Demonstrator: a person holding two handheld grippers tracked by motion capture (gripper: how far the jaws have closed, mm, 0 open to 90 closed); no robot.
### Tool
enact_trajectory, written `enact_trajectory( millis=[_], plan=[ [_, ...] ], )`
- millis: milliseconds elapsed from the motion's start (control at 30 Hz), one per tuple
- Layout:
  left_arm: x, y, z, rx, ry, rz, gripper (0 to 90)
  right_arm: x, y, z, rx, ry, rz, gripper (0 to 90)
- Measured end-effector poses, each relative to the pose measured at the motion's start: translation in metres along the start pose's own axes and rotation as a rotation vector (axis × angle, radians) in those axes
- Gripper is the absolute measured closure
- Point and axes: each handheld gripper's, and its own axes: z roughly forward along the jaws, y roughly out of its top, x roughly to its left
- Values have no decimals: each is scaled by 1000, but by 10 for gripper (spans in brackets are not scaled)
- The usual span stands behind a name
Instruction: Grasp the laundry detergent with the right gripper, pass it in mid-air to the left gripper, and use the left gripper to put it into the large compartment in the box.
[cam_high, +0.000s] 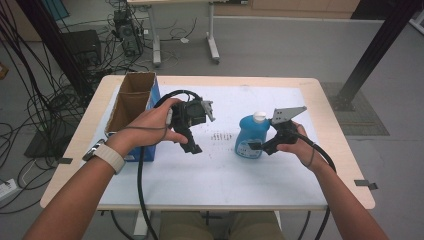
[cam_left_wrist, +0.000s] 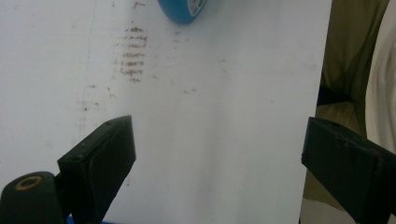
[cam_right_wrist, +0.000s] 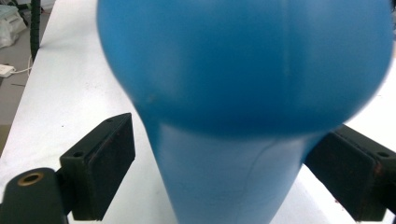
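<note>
In the high view, your right gripper (cam_high: 259, 145) sits right of center, level with the lower body of a blue bottle (cam_high: 250, 136) with a white cap that stands upright on the white table (cam_high: 210, 175). Your left gripper (cam_high: 194, 146) hangs left of center over bare tabletop, beside an open cardboard box (cam_high: 131, 102) at the left edge of the frame. In the left gripper view, its two black jaws stand wide apart at the bottom corners with nothing between them; a rounded slice of the blue bottle (cam_left_wrist: 183, 10) peeks in at the top center, above faint brown smudges on the table surface. In the right gripper view, the blue bottle (cam_right_wrist: 243, 93) looms close, wide above and narrower below, and your jaws straddle that narrower part: the right one looks to be at or against the plastic, the left one has a small gap, so this is not yet a grip. Judging by its smooth, glossy plastic, the bottle is likely slippery and gives a little when squeezed, and it may be heavy if full. Take it at the narrow section, where the bulge above will stop it sliding through.
</note>
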Motion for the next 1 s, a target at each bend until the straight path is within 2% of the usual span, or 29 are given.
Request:
enact_trajectory(
  millis=[300, 1000],
  plan=[
    [0, 0, 0, 0, 1, 0, 102, -1, -6, 2, -31, 3, 8, 128],
    [1, -1, -1, 1, 3, -3, 103, 0, -7, 6, -44, 7, -8, 190]
  ],
)
